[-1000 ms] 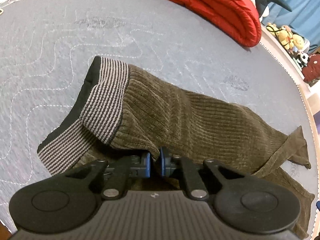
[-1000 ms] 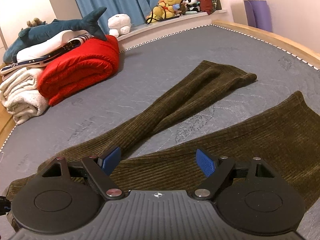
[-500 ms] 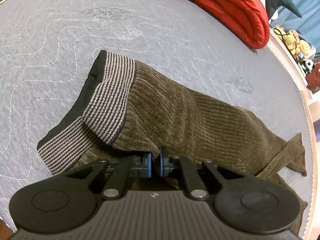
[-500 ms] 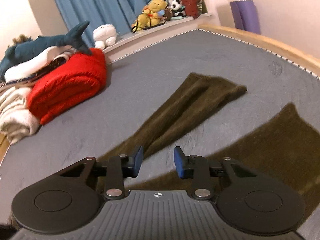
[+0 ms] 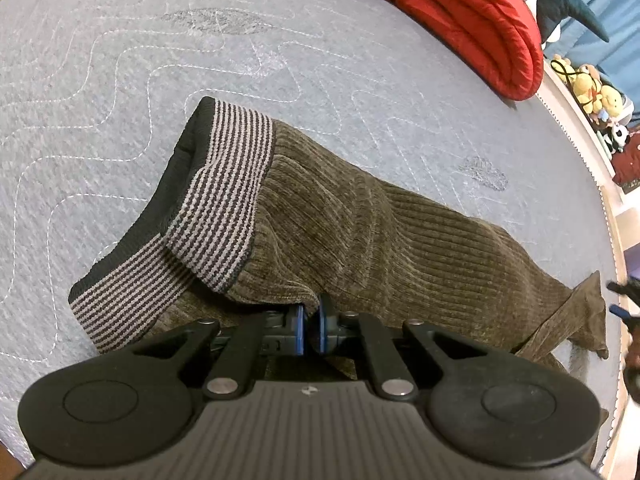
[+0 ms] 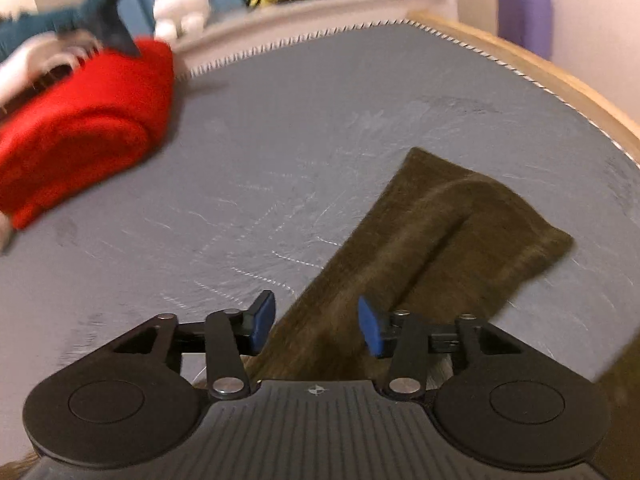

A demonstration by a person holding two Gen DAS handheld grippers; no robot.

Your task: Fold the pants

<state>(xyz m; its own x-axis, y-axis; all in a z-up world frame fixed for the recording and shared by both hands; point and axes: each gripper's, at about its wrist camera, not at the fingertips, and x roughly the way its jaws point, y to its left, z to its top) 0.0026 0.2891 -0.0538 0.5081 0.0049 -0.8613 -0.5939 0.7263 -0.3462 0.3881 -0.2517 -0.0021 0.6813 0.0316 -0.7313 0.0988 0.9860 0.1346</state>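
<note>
Olive ribbed pants with a grey-and-black striped waistband lie on the grey quilted mattress. My left gripper is shut on a fold of the pants just below the waistband, which curls over near the grip. In the right wrist view a single pant leg runs away toward the far right, ending in a flat cuff. My right gripper hovers over that leg, its jaws opening, with cloth beneath them but nothing pinched. That view is blurred by motion.
A rolled red quilt lies at the far side of the mattress, with a blue plush shark on it. Plush toys line a sill beyond. A wooden bed edge borders the right side.
My right gripper swept along the pant leg toward its cuff; its jaws narrowed, then widened again. My left gripper kept its hold and hardly moved.
</note>
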